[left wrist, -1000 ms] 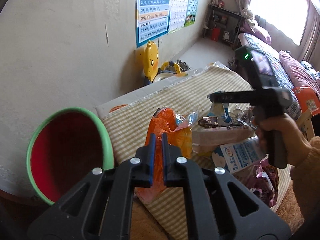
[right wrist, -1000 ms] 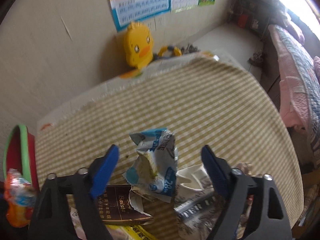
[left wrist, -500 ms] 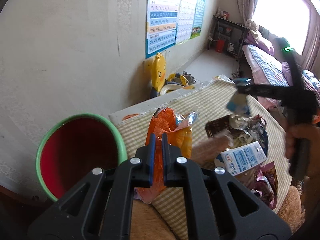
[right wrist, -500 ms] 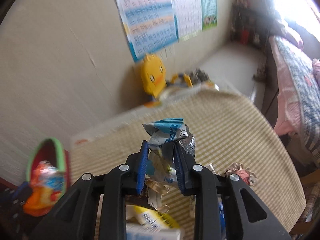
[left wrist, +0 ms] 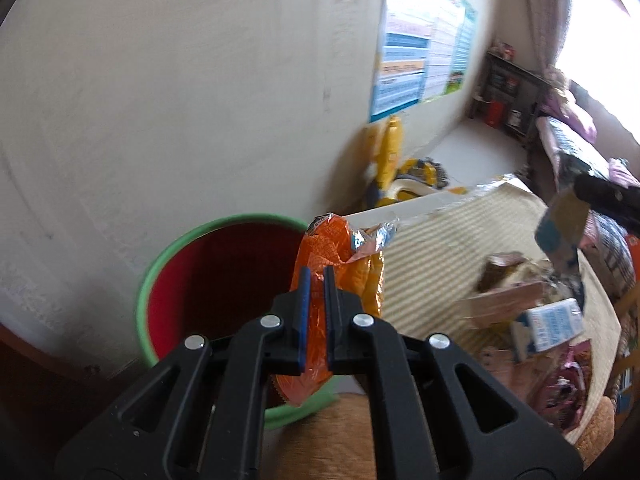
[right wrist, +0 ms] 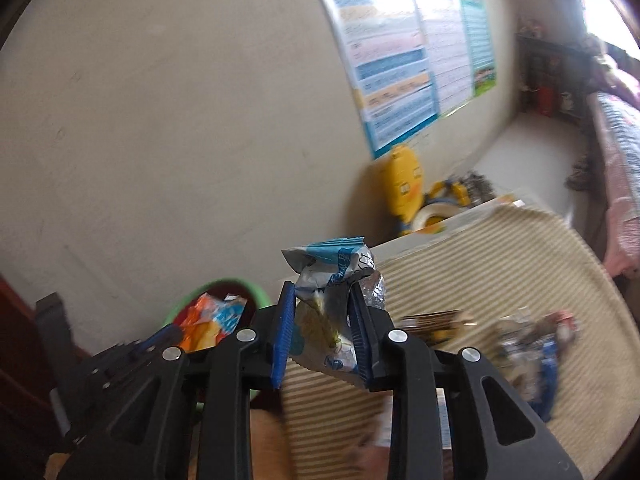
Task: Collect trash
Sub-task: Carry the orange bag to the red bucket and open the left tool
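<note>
My left gripper point(left wrist: 314, 280) is shut on an orange snack wrapper point(left wrist: 328, 256) and holds it over the right rim of the red bin with a green rim point(left wrist: 168, 256). My right gripper point(right wrist: 322, 300) is shut on a crumpled blue and silver wrapper point(right wrist: 334, 270), lifted above the table. In the right wrist view the left gripper point(right wrist: 160, 338), the orange wrapper point(right wrist: 210, 314) and the bin point(right wrist: 256, 292) show at lower left. In the left wrist view the blue wrapper point(left wrist: 560, 228) hangs at the right.
More trash lies on the striped tablecloth point(left wrist: 440, 248): a white and blue carton point(left wrist: 550, 324), a brown packet point(left wrist: 500, 270), a purple wrapper point(left wrist: 568, 384). A yellow duck toy point(right wrist: 402, 188) stands by the wall. A bed point(right wrist: 616, 168) is at the right.
My left gripper has swung left with the orange wrapper, over the bin's rim. My right gripper, which closed on the blue wrapper a second ago, has carried it up and left.
</note>
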`<state>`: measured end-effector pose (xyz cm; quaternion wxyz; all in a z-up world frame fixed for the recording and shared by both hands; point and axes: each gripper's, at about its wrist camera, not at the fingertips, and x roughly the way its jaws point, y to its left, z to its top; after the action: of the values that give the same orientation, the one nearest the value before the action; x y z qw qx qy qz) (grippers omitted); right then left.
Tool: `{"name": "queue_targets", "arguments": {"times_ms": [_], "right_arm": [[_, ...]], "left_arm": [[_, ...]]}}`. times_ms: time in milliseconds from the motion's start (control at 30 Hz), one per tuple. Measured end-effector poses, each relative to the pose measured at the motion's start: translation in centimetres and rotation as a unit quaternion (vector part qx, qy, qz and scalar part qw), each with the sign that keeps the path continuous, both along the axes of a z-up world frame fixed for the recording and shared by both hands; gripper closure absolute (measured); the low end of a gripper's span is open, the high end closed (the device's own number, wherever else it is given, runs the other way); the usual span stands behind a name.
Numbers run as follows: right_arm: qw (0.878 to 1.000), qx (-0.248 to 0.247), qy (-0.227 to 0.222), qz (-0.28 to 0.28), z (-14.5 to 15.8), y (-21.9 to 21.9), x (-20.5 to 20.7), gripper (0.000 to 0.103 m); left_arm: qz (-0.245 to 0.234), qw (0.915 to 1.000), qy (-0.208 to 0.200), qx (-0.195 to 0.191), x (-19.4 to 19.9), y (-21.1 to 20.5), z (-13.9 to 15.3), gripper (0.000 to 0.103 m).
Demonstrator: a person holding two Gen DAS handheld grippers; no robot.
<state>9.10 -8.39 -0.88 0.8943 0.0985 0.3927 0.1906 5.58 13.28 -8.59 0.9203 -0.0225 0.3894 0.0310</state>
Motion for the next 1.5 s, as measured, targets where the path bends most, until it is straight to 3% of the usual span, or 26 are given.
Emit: {"name": "queue_targets", "arguments": {"times_ms": [400,500,533,567,600,733,1000,1100,1167,1367,1500], "right_arm": [[0.992,0.009,0.044,0.121,-4.9,11.4,2.9,0.075],[0.99,0.014,0.046,0.133,-5.9,12.6,3.3,0.065],[0.99,0.017,0.046,0.134,-6.0,13.0,3.5,0.052],[0.99,0.02,0.046,0.133,-6.0,13.0,3.1,0.039],[0.99,0.022,0.044,0.129,-6.1,13.0,3.2,0.035],[0.991,0.027,0.05,0.119,-6.2,12.6,2.9,0.033],[0.998,0.004,0.04,0.054,-4.7,4.9,0.2,0.03],[0.999,-0.021,0.028,-0.007,-4.2,-0.4,-0.6,0.03],[0.998,-0.028,0.024,-0.059,-4.1,-4.3,-0.9,0.024],[0.973,-0.036,0.049,-0.221,-5.9,-16.3,-0.1,0.021],[0.957,-0.024,0.093,-0.275,-8.4,-21.6,1.1,0.021]], "left_arm": [[0.09,0.995,0.042,0.012,0.8,8.6,-3.8,0.097],[0.094,0.9942,0.051,0.01,0.9,9.3,-4.6,0.095],[0.094,0.9941,0.053,0.01,0.9,9.6,-4.7,0.081],[0.098,0.9938,0.052,0.011,0.8,9.8,-4.8,0.049],[0.105,0.9934,0.046,0.012,0.8,9.8,-4.7,0.036],[0.111,0.993,0.039,0.001,0.0,10.3,-4.7,0.032],[0.066,0.9973,0.03,-0.007,-0.2,7.1,-3.9,0.032],[0.031,0.9992,0.025,-0.005,0.0,4.6,-3.2,0.032],[0.015,0.9996,0.022,-0.004,-0.2,3.0,-2.9,0.03],[-0.051,0.998,0.034,-0.015,-0.1,-2.7,-2.7,0.029],[-0.085,0.9939,0.051,-0.049,0.0,-6.3,-2.6,0.026]]}}
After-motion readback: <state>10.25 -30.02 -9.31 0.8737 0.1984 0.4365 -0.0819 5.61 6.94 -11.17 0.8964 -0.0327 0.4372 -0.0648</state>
